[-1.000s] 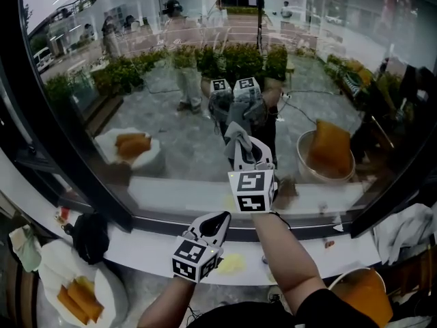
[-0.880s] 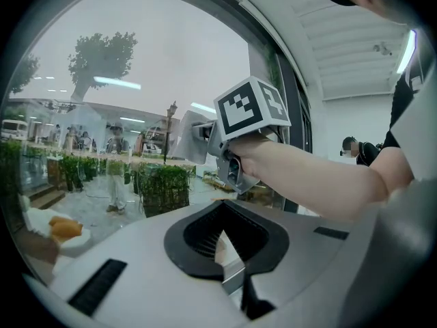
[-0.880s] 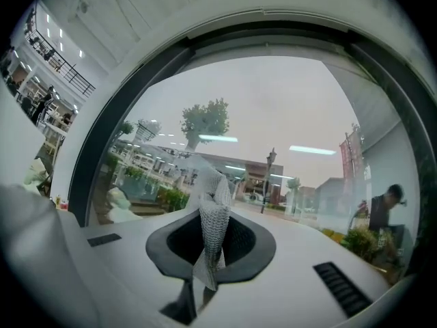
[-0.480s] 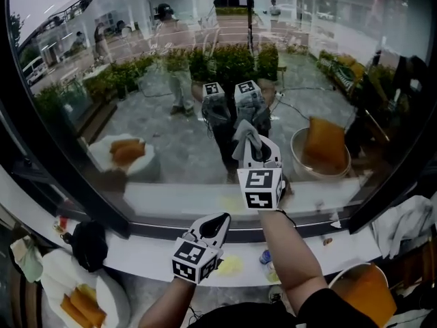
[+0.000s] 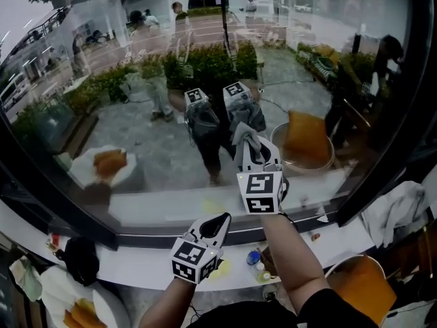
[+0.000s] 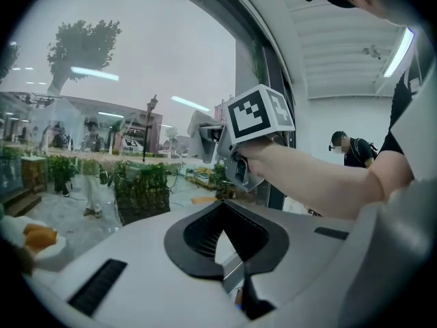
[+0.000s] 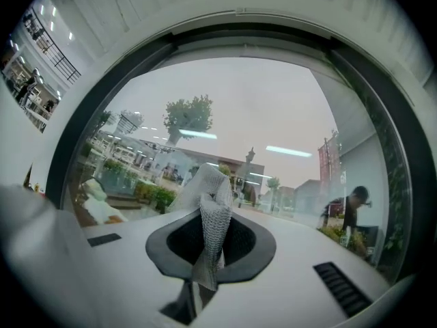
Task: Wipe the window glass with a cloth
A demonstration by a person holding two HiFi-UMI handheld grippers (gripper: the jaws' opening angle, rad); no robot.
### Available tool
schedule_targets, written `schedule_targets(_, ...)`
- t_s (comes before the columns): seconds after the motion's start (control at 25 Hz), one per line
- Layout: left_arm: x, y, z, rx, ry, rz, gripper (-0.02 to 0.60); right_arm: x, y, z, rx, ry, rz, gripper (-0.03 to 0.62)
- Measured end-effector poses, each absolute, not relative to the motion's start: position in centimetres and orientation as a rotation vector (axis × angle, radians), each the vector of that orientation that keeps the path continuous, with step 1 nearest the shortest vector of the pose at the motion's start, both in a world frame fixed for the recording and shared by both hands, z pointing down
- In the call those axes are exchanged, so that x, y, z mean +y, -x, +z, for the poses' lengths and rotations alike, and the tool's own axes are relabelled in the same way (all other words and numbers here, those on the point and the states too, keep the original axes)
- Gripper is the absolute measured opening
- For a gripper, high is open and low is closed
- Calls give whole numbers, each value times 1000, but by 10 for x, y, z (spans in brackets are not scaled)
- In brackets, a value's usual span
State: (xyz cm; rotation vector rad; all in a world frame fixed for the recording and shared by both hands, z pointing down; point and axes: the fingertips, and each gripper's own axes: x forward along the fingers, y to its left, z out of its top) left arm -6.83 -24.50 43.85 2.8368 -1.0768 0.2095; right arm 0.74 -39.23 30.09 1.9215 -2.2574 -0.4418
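Right gripper [image 5: 252, 154] — clamped on cloth [image 5: 244, 135] — at window glass [image 5: 136, 101].

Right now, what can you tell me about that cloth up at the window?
The cloth is a pale grey-white, mesh-textured rag, bunched into an upright wad. The right gripper is shut on its lower end, holding it at the window glass, which its top seems to touch.
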Motion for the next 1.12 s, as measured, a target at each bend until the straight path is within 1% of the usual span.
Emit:
schedule_targets(0.16, -253, 16, 440, -1021, -2857, 233, 8, -394, -72, 303, -2219, -1967, -429, 41)
schedule_targets(0.48, -250, -43, 440, -913, -2889, 293, 8, -386, -157, 302, -2162, -2063, -411, 41)
schedule_targets(0.76, -248, -125, 448, -833, -2908, 344, 8, -385, -261, 318, -2091, -2138, -356, 41)
schedule_targets(1.12, -246, -221, 454, -760, -2920, 348, 8, -382, -378, 337, -1995, -2181, -299, 41)
